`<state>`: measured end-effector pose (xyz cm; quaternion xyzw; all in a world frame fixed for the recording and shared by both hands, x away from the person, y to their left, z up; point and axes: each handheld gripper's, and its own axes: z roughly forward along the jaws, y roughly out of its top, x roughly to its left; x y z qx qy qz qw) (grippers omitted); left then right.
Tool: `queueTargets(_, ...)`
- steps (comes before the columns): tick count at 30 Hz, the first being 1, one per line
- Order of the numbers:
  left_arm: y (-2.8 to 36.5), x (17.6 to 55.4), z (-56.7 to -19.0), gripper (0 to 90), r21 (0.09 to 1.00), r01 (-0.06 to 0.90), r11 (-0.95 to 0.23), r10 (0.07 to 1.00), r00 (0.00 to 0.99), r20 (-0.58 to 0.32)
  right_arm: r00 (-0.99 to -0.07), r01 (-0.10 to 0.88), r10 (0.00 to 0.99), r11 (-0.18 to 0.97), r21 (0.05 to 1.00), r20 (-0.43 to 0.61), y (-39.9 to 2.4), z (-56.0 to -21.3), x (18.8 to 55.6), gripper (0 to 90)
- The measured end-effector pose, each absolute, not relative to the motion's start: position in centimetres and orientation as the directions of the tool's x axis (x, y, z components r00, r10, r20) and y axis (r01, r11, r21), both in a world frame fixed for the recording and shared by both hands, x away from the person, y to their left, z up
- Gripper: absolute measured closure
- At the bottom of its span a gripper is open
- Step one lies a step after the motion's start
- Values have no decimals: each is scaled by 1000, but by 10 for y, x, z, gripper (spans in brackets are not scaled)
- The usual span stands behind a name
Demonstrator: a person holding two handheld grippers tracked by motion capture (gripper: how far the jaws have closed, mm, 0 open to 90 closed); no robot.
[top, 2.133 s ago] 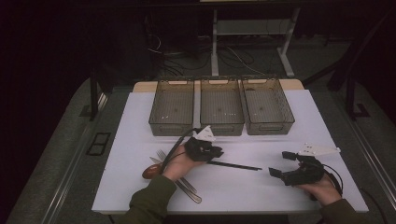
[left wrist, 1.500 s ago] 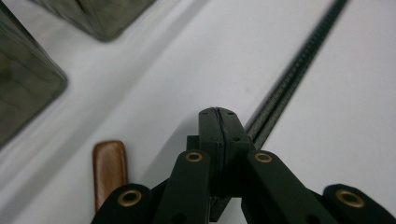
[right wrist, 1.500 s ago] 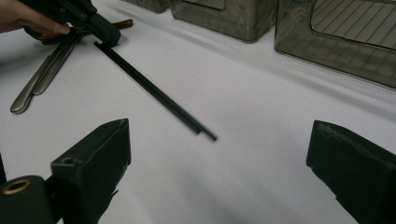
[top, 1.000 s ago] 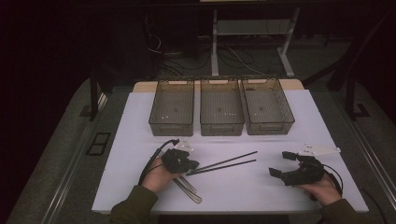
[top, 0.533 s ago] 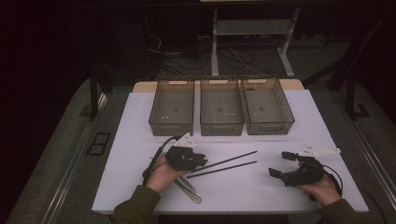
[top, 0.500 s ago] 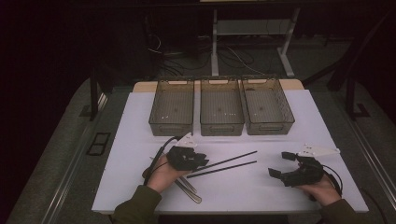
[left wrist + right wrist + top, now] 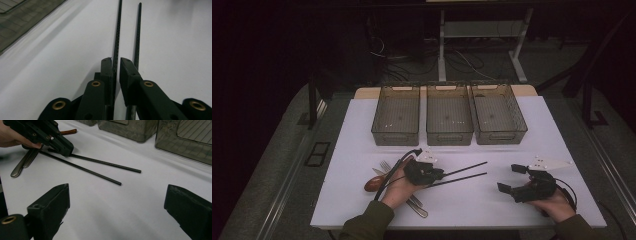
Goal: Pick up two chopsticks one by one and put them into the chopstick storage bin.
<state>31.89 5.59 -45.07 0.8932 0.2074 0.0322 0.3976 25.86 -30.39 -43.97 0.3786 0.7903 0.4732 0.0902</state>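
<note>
Two black chopsticks lie side by side on the white mat, the farther chopstick point(image 7: 468, 167) point(image 7: 116, 35) point(image 7: 107, 164) and the nearer chopstick point(image 7: 462, 178) point(image 7: 137, 37) point(image 7: 82, 169). My left gripper point(image 7: 438, 173) point(image 7: 115, 60) point(image 7: 63, 146) is low over their left ends. Its jaws have just been closing and stand narrowly apart around the farther chopstick, with a sliver of gap showing on one side. The nearer chopstick runs past the outside of one jaw. My right gripper point(image 7: 511, 178) point(image 7: 117, 187) rests on the mat at the right, wide open and holding nothing.
Three clear plastic bins point(image 7: 396, 135) point(image 7: 449, 136) point(image 7: 501, 135) stand in a row at the back of the white mat point(image 7: 472, 205). A brown-bowled spoon point(image 7: 373, 184), a fork point(image 7: 385, 164) and metal handles point(image 7: 418, 207) point(image 7: 22, 167) lie under and beside the left hand.
My left gripper has slid to the right along the chopsticks, closer to their middle. The chopsticks lie as they did a second ago. The right hand has kept still.
</note>
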Motion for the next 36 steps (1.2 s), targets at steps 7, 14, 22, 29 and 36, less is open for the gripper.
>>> queueTargets(7, 53, 317, -451, 831, 713, 319, -624, 385, 920, -75, -699, 510, 683, 269, 817, 212, -301, -441, 258, 57)
queueTargets(14, 53, 317, -451, 844, 711, 323, -624, 386, 919, -79, -707, 511, 675, 282, 812, 211, -295, -444, 257, 57)
queueTargets(22, 54, 318, -449, 849, 705, 324, -631, 386, 919, -77, -711, 492, 684, 315, 812, 165, -290, -447, 260, 57)
queueTargets(29, 57, 318, -442, 849, 725, 335, -602, 398, 913, -92, -701, 489, 695, 310, 815, 156, -293, -447, 263, 57)
queueTargets(36, 63, 317, -429, 849, 750, 330, -573, 404, 910, -92, -701, 485, 697, 306, 819, 154, -294, -446, 262, 57)
